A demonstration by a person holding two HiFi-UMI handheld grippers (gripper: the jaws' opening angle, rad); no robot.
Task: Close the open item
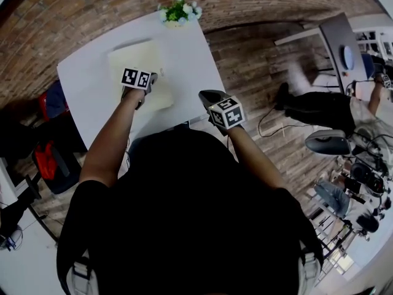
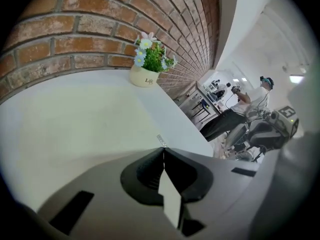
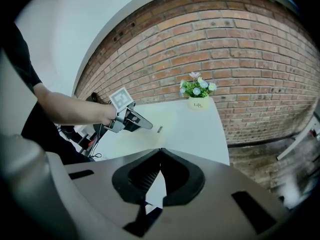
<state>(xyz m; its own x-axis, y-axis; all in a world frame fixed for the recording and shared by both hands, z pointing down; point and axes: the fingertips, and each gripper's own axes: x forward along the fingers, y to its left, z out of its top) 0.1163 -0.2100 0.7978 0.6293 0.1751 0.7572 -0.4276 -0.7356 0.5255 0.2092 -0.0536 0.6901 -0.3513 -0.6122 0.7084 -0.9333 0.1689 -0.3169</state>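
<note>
Your left gripper (image 2: 163,148) is closed on nothing with the cream sheet (image 1: 138,57) below it, and your right gripper (image 3: 160,150) is also closed and empty.

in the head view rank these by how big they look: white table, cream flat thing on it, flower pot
Largest to smallest:
1. white table
2. cream flat item
3. flower pot, which sits farthest from the camera, so it looks smaller still.
</note>
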